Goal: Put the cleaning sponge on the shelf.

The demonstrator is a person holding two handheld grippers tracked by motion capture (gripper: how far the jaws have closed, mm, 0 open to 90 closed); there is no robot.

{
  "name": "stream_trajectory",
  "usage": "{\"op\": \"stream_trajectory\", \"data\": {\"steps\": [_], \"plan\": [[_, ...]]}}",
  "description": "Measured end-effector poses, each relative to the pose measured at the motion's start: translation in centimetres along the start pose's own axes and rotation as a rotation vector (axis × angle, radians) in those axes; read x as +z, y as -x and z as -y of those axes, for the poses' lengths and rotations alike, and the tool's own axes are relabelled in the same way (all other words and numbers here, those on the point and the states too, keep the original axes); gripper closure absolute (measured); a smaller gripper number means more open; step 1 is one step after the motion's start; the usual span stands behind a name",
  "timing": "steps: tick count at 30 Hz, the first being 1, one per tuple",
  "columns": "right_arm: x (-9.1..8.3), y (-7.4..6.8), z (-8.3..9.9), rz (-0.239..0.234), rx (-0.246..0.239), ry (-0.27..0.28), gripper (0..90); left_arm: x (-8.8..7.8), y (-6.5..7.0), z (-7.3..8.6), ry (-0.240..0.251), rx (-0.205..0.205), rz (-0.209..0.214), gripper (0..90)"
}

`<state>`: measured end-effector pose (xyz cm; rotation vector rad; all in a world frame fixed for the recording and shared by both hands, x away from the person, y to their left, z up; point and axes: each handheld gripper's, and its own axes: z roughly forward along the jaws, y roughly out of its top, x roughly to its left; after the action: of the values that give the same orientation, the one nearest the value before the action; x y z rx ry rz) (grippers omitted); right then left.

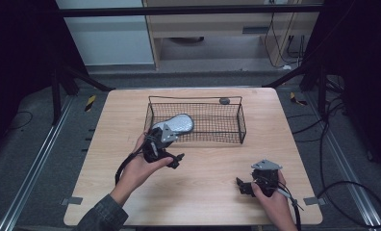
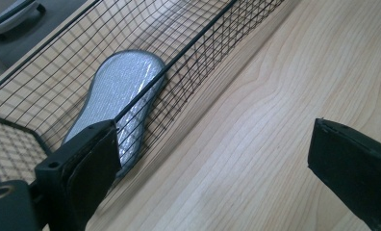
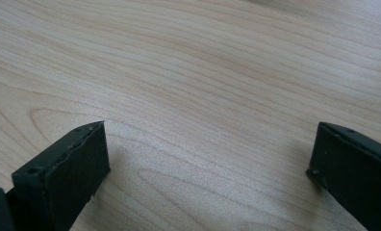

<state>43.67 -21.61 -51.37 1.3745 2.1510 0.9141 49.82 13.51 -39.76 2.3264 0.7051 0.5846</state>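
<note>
Right, from the high view: my left gripper [image 1: 171,156] sits just left of centre frame, at the near left corner of the black wire basket [image 1: 239,126], which stands in the upper middle of the wooden table [image 1: 198,197]. Inside the basket's left end lies a grey insole [image 1: 178,123], flat on the mesh floor. A small dark object [image 1: 224,101] rests on the table beyond the basket's far rim. My right gripper [image 1: 248,186] is low in the right half of the frame, well apart from the basket, over bare wood.

Now the left gripper view: my jaws stand wide apart with nothing between them. The insole [image 2: 116,96] lies in the upper left, behind the basket's mesh wall [image 2: 198,53], and that wall runs diagonally from lower left to upper right. Bare wood is on the right.

And the right gripper view: jaws spread wide again, holding nothing, with wood grain [image 3: 203,86] across the whole frame.
</note>
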Motion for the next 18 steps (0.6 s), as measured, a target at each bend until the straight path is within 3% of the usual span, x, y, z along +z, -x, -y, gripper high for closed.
{"op": "stream_trajectory", "data": {"steps": [10, 17, 18], "plan": [[0.0, 0.0, 0.0, 0.0, 0.001, 0.002, 0.4, -1.3, -1.3, 3.1, 0.016, -0.073, -0.031, 3.4], [0.0, 0.0, 0.0, 0.0, 0.001, 0.002, 0.4, -1.6, -2.3, 5.3, -0.013, -0.106, -0.068, 3.6], [0.0, 0.0, 0.0, 0.0, 0.001, 0.002, 0.4, -1.6, -2.6, 6.0, -0.018, -0.13, -0.078, 3.7]]}}
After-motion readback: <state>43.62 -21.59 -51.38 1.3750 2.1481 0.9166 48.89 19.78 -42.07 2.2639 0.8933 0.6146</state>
